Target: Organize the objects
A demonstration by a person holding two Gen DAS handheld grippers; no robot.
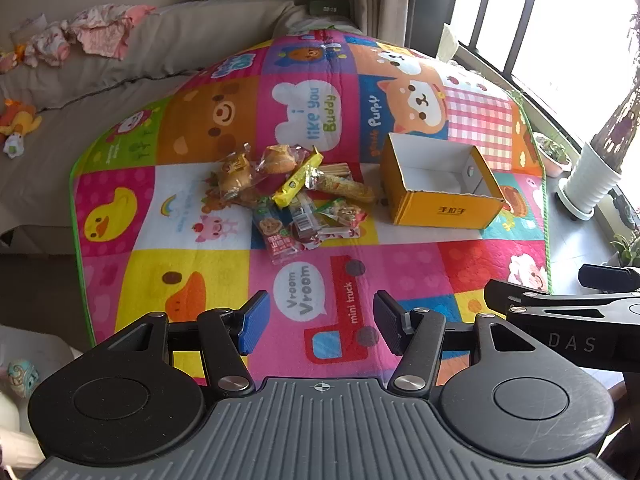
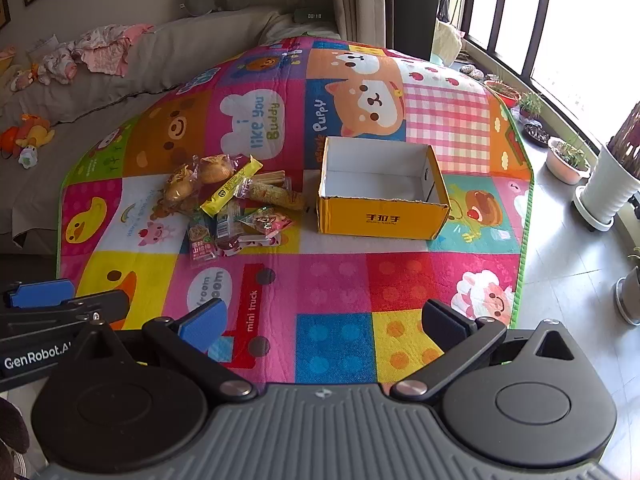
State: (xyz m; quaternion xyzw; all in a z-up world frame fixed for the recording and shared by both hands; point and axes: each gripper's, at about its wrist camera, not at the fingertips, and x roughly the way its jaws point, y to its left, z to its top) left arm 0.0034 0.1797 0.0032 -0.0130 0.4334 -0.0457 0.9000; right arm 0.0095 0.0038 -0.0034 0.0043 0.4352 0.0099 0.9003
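A pile of wrapped snacks (image 1: pixel 292 188) lies on a colourful patchwork mat (image 1: pixel 224 272); it shows in the right wrist view too (image 2: pixel 232 204). A long yellow packet (image 1: pixel 298 178) lies on top. To its right stands an open, empty yellow cardboard box (image 1: pixel 440 184), also in the right wrist view (image 2: pixel 380 192). My left gripper (image 1: pixel 320 326) is open and empty, above the mat's near edge, short of the pile. My right gripper (image 2: pixel 324 328) is open wide and empty, nearer than the box. Each gripper's side shows at the other view's edge.
A grey sofa (image 1: pixel 120 60) with baby clothes (image 1: pixel 100 32) and a plush toy (image 1: pixel 18 120) runs along the left and back. Potted plants (image 2: pixel 568 160) and a white planter (image 2: pixel 608 192) stand on the tiled floor by the window at the right.
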